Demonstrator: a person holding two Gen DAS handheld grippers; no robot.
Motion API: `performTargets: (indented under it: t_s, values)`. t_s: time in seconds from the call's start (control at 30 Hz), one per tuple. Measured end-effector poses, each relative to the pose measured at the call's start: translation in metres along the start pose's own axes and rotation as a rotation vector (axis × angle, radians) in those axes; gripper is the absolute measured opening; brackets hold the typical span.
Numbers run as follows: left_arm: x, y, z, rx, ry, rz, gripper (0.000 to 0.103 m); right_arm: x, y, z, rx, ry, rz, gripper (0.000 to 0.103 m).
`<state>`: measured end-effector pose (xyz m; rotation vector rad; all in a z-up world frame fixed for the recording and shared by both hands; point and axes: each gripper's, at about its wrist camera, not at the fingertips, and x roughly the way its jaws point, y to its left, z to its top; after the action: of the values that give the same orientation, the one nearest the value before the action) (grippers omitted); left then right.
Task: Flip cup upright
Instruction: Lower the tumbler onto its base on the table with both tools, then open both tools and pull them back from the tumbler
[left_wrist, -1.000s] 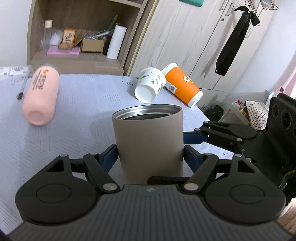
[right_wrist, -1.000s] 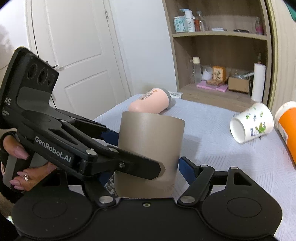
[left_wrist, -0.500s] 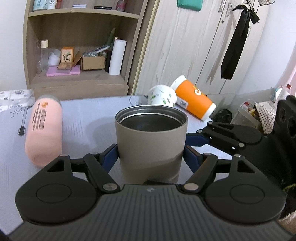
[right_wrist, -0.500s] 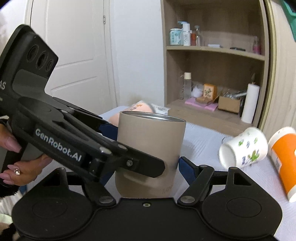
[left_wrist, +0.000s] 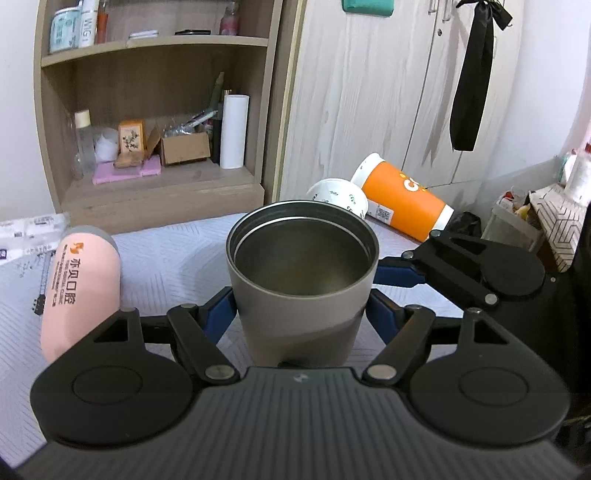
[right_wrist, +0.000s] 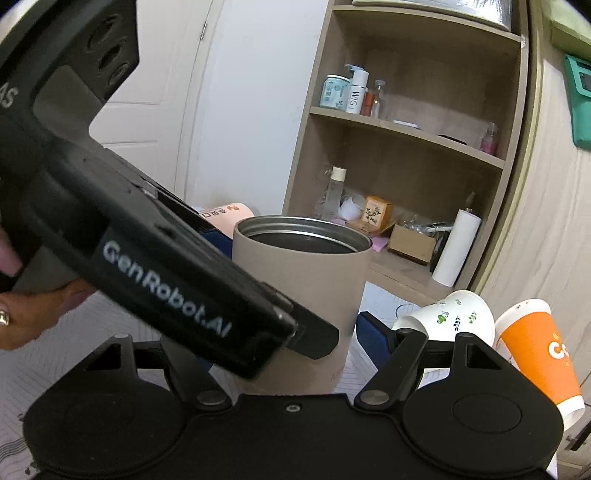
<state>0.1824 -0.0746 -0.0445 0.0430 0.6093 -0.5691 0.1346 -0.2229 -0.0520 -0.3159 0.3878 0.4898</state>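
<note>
A taupe metal cup (left_wrist: 301, 291) stands with its open mouth up, steel inside showing. My left gripper (left_wrist: 301, 314) has its blue pads against both sides of the cup. My right gripper (right_wrist: 291, 325) also closes on the same cup (right_wrist: 306, 280) from another side; its blue finger (left_wrist: 397, 275) shows at the cup's right in the left wrist view. The left gripper's black body (right_wrist: 147, 266) crosses the right wrist view and hides the cup's lower left. Whether the cup's base touches the table is hidden.
A pink bottle (left_wrist: 79, 288) lies on the light quilted tabletop (left_wrist: 177, 251) at the left. A white leaf-print cup (left_wrist: 338, 195) and an orange cup (left_wrist: 402, 206) lie on their sides behind. A wooden shelf unit (left_wrist: 159, 122) and wardrobe stand beyond.
Both grippers have tilted upward with the cup between them: I now look down into its mouth, and the shelves sit higher and larger in both views.
</note>
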Motion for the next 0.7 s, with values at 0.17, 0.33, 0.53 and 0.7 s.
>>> performTargets:
  t_s: [0.17,0.33,0.53,0.7]
  values:
    - [-0.001,-0.005,-0.002,0.032,-0.005,-0.001,0.076,-0.001,-0.001,-0.002,0.015,0.001,-0.004,0.079]
    - [-0.001,0.0,-0.003,-0.029,0.002,-0.037,0.078,-0.003,-0.004,-0.003,0.05,0.009,0.002,0.079]
    - [-0.004,0.003,-0.009,-0.093,0.017,-0.021,0.081,-0.006,-0.004,-0.003,0.049,-0.006,0.0,0.079]
    - [-0.015,0.0,-0.013,-0.11,0.009,0.019,0.081,-0.014,-0.004,-0.001,0.071,-0.011,0.003,0.079]
